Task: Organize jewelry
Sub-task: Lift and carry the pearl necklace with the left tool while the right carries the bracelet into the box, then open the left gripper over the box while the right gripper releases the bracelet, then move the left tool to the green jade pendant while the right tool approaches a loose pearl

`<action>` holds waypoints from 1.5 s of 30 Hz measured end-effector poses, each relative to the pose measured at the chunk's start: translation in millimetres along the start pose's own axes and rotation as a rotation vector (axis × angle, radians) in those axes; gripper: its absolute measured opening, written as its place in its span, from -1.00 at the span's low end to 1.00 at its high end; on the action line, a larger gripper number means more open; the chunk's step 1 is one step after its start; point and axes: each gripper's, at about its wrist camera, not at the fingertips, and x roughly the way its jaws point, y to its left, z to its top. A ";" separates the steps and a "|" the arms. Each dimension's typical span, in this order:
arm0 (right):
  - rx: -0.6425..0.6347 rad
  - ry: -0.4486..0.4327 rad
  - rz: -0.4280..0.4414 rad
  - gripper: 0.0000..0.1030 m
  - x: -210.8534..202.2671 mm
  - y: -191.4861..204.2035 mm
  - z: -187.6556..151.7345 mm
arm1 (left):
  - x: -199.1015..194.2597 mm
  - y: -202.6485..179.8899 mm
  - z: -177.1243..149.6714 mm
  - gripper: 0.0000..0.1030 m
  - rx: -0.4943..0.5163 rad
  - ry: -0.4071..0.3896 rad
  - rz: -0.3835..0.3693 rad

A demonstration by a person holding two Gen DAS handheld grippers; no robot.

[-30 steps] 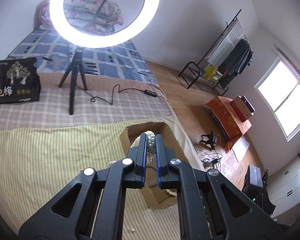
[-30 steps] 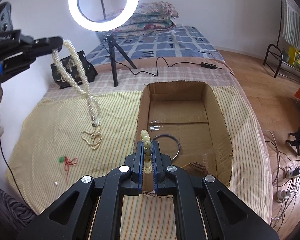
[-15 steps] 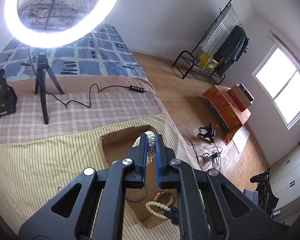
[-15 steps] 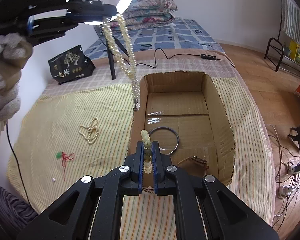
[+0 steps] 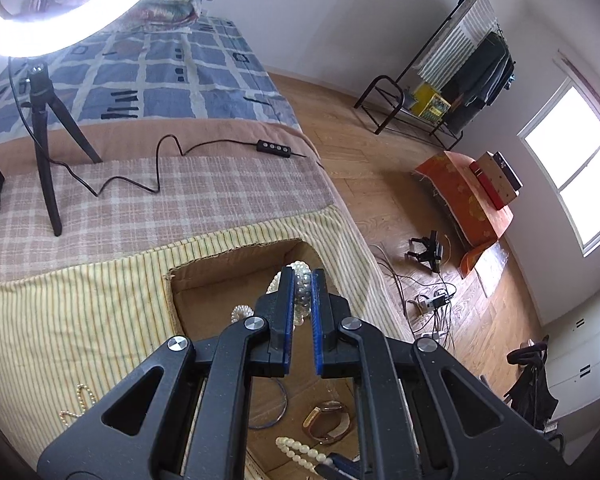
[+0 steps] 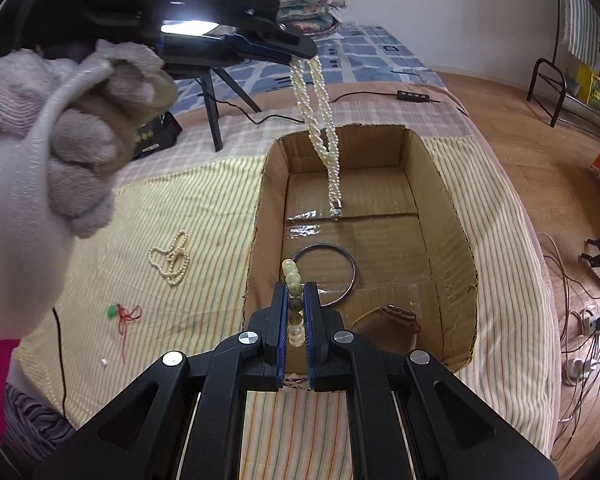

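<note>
My left gripper (image 5: 301,276) is shut on a long white pearl necklace (image 5: 300,300). In the right wrist view that gripper (image 6: 306,54) holds the necklace (image 6: 320,120) hanging down over the far half of an open cardboard box (image 6: 456,248). My right gripper (image 6: 295,296) is shut on a pale green bead bracelet (image 6: 293,280) at the box's near edge. A metal bangle (image 6: 353,270) and a brown watch (image 6: 392,314) lie in the box. Both also show in the left wrist view, the bangle (image 5: 284,404) and the watch (image 5: 328,420).
On the striped cloth left of the box lie a small pearl necklace (image 6: 172,258), a red cord with a green bead (image 6: 122,314) and a loose pearl (image 6: 104,362). A ring-light tripod (image 5: 46,152) and its cable stand behind the box. The bed edge drops to the floor at right.
My left gripper has carried the pearl necklace rightward from above the cloth to above the box. My right gripper has held still with the bracelet.
</note>
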 end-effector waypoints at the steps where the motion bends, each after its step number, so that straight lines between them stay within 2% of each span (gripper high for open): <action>1: 0.001 0.002 -0.002 -0.88 0.8 -0.3 -0.1 | 5.4 0.0 0.0 -0.89 -0.001 0.007 0.002; 10: 0.043 0.051 -0.003 -0.88 19.7 -12.9 -5.0 | 40.3 -0.5 -8.4 -0.89 -0.006 0.069 0.010; 17: 0.056 0.068 -0.009 -0.88 23.0 -14.9 -5.8 | 52.9 -3.7 -15.8 -0.89 0.013 0.101 0.012; 20: 0.053 0.070 -0.019 -0.74 22.4 -13.2 -5.3 | 51.4 -6.8 -17.0 -0.89 0.036 0.099 0.023; 21: 0.055 0.066 -0.020 -0.59 21.5 -13.1 -4.7 | 49.6 -8.0 -17.3 -0.89 0.047 0.099 0.025; 22: 0.058 0.061 -0.019 -0.53 20.6 -13.4 -4.0 | 46.7 -8.8 -17.5 -0.89 0.058 0.094 0.032; 32: 0.056 0.004 -0.023 -0.51 -1.6 -5.6 0.4 | -5.7 6.9 -15.8 -0.89 0.070 0.020 0.087; 36: 0.051 -0.034 -0.024 -0.19 -14.6 1.8 3.0 | -40.9 17.7 -16.9 -0.89 0.079 -0.034 0.125; 40: 0.034 -0.069 -0.007 -0.01 -26.6 13.9 5.8 | -87.6 28.5 -22.4 -0.88 0.118 -0.096 0.179; 42: 0.023 -0.088 -0.013 0.16 -34.2 21.0 6.1 | -109.8 34.9 -27.2 -0.66 0.136 -0.123 0.210; 44: 0.018 -0.111 -0.025 0.28 -40.4 27.2 6.6 | -132.6 43.3 -32.9 -0.21 0.149 -0.161 0.242; 45: 0.019 -0.119 -0.029 0.36 -42.6 29.8 6.3 | -144.9 48.3 -37.2 -0.18 0.152 -0.178 0.258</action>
